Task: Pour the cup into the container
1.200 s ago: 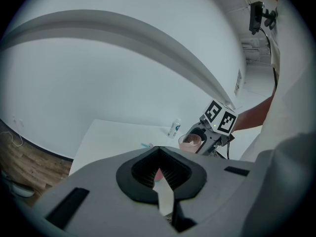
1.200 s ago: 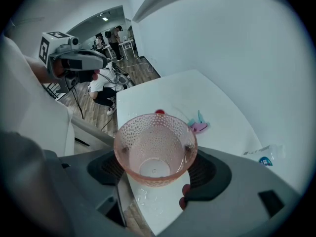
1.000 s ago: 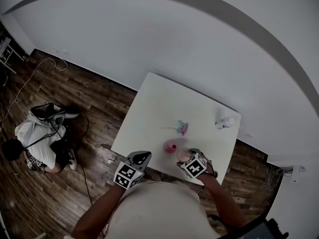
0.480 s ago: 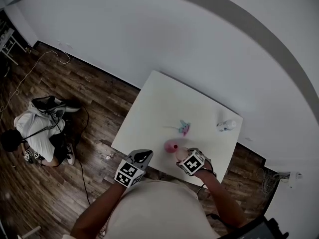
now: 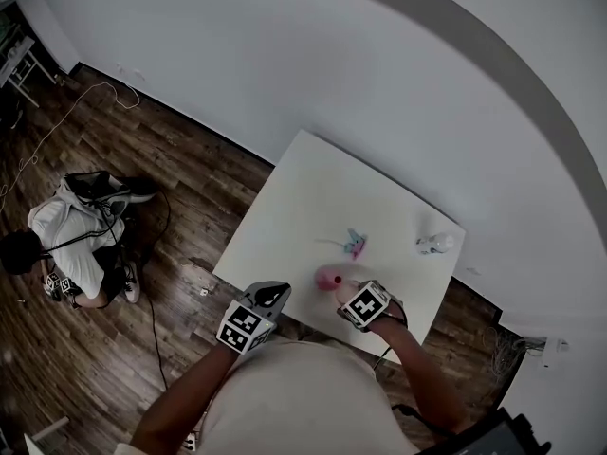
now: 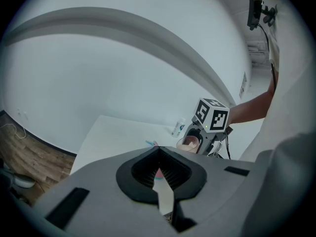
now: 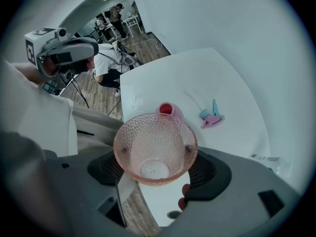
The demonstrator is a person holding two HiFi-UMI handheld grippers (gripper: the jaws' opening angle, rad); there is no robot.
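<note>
A pink dimpled glass cup [image 7: 155, 147] sits between the jaws of my right gripper [image 7: 157, 157], which is shut on it. The cup's mouth faces the camera and I see only a few drops inside. Just beyond it on the white table [image 7: 217, 78] stands a small pink container [image 7: 167, 109] with red inside. In the head view the cup [image 5: 346, 291] is held beside the container [image 5: 327, 277] near the table's front edge. My left gripper [image 5: 269, 298] hangs off the front edge, shut and holding nothing; its pads [image 6: 148, 168] meet at the tips.
A teal and pink clip-like item [image 5: 354, 245] lies mid-table, and a small white bottle [image 5: 433, 245] lies near the right edge. A person [image 5: 66, 254] sits on the wooden floor at left among cables. A white wall stands behind the table.
The head view has shifted slightly. The right gripper keeps the cup beside the container in nearly the same place, and the left gripper has hardly moved.
</note>
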